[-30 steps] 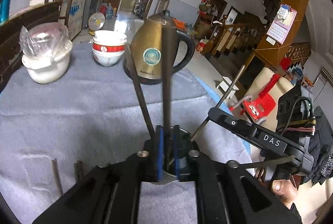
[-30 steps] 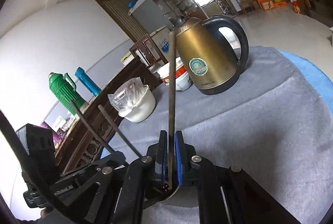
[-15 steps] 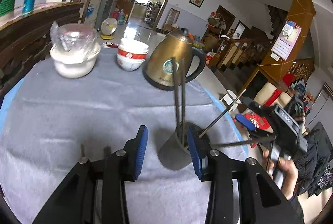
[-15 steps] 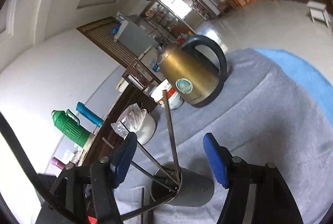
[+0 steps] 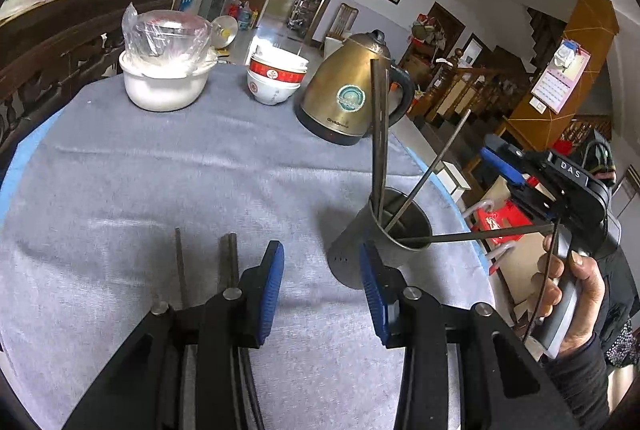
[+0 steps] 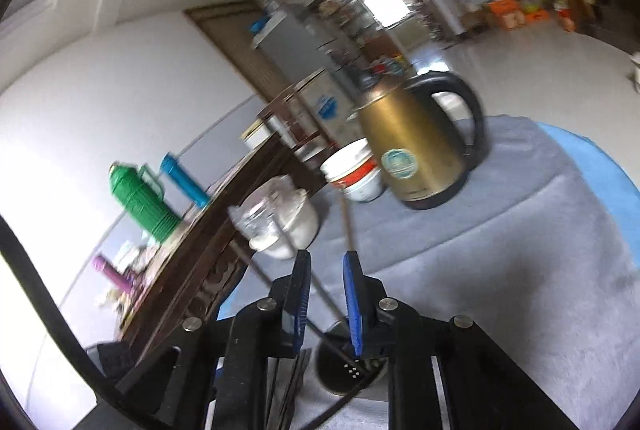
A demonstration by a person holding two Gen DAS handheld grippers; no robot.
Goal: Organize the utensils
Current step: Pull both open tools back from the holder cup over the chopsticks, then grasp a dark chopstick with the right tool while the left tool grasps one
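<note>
Left gripper (image 5: pixel 322 282): hung low over the grey cloth (image 5: pixel 160 190), blue-padded fingers (image 5: pixel 272 282) spread wide with nothing between them.
Right gripper (image 6: pixel 326 294): seen from its own camera above the cup, fingers (image 6: pixel 352 302) parted by a narrow gap and gripping nothing; a chopstick passed behind that gap. In the left view it sat off the table's right edge, held in a hand (image 5: pixel 576 298).
Cup (image 5: pixel 380 234): a steel holder on the cloth, just right of the left gripper's right finger, near the table's right edge; its mouth (image 6: pixel 348 366) lay directly under the right gripper.
Chopsticks in cup (image 5: pixel 380 134): dark sticks standing in it, two close together and nearly upright, one leaning right, one lying almost level toward the right gripper.
Loose chopsticks (image 5: pixel 228 262): two or three dark sticks lying flat on the cloth, just left of the left gripper; their near ends were hidden by it.
Kettle (image 5: pixel 352 90): gold with a black handle, upright on the far side of the cloth, behind the cup.
Bowls (image 5: pixel 276 78): red-and-white, stacked, left of the kettle.
Pot (image 5: pixel 164 82): white, left of the bowls, with a plastic-wrapped clear container on top.
Right view: blurred throughout.
</note>
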